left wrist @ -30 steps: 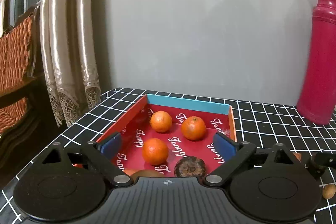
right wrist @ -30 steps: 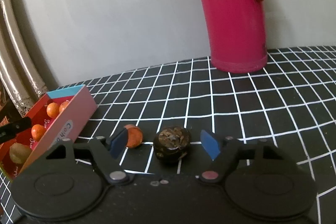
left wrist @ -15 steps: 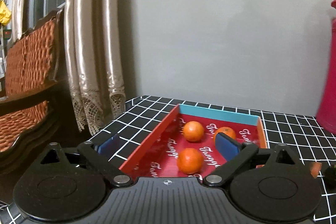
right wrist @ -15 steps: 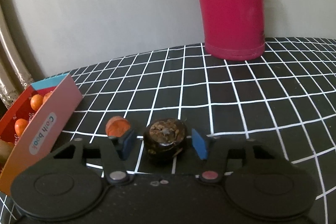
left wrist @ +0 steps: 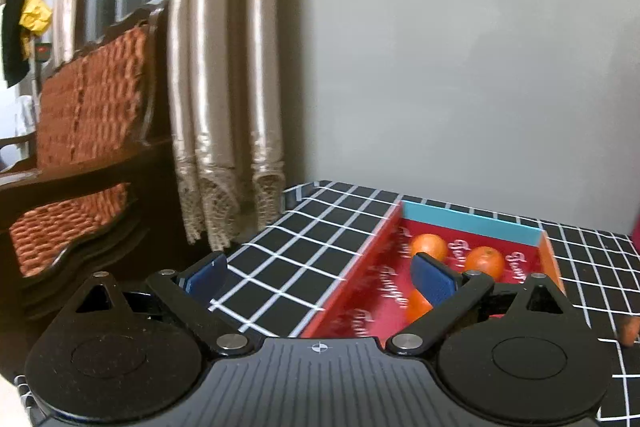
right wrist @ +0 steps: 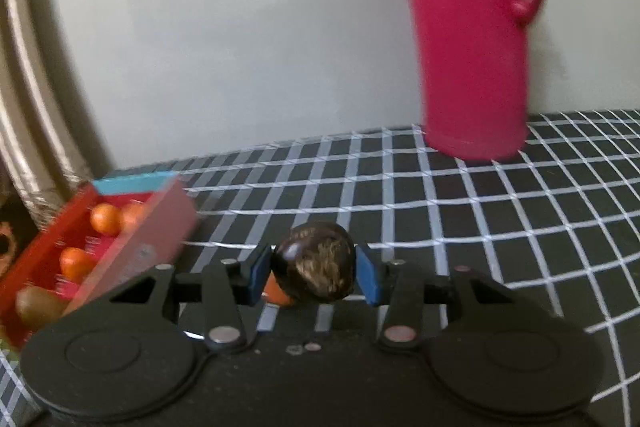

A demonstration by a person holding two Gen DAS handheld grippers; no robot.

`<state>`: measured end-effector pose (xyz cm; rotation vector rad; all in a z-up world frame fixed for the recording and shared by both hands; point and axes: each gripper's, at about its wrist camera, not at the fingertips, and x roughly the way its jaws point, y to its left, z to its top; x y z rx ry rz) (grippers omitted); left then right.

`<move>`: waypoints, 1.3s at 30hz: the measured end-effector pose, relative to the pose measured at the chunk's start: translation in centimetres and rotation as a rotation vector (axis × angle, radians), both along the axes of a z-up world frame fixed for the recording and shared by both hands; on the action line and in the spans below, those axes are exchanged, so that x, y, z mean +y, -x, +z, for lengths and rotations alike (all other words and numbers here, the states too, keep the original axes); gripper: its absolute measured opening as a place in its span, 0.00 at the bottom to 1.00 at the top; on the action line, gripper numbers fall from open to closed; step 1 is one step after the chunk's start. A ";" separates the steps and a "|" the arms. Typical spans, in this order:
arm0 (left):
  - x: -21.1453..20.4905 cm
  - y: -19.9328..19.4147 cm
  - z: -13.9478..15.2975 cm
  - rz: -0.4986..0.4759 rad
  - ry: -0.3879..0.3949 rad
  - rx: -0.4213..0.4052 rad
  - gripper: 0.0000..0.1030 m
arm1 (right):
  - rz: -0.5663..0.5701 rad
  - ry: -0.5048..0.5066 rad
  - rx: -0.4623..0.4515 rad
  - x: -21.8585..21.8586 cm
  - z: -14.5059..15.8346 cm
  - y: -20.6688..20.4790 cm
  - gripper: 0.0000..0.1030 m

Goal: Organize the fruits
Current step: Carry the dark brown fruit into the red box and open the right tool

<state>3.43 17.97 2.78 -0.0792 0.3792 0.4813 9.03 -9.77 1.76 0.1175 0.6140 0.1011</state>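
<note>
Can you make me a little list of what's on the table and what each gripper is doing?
left gripper: open, holding nothing
right gripper: shut on the dark brown fruit
red box: on the table, left of the right gripper
in the box: three oranges, one brownish fruit
small orange piece: partly hidden behind the dark fruit
pink jug: standing by the wall
table: black with white grid
</note>
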 end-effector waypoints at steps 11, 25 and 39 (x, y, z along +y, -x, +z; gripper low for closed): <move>4.7 1.9 -0.7 0.087 0.042 0.008 0.95 | 0.278 0.003 -0.048 9.7 1.3 0.0 0.34; 4.8 2.0 -0.4 0.058 0.069 -0.005 0.95 | 0.173 0.037 0.032 6.1 -0.4 -0.1 0.45; 0.9 0.7 -0.1 -0.017 0.004 0.008 0.95 | 0.247 -0.004 0.090 6.4 -2.6 -0.2 0.46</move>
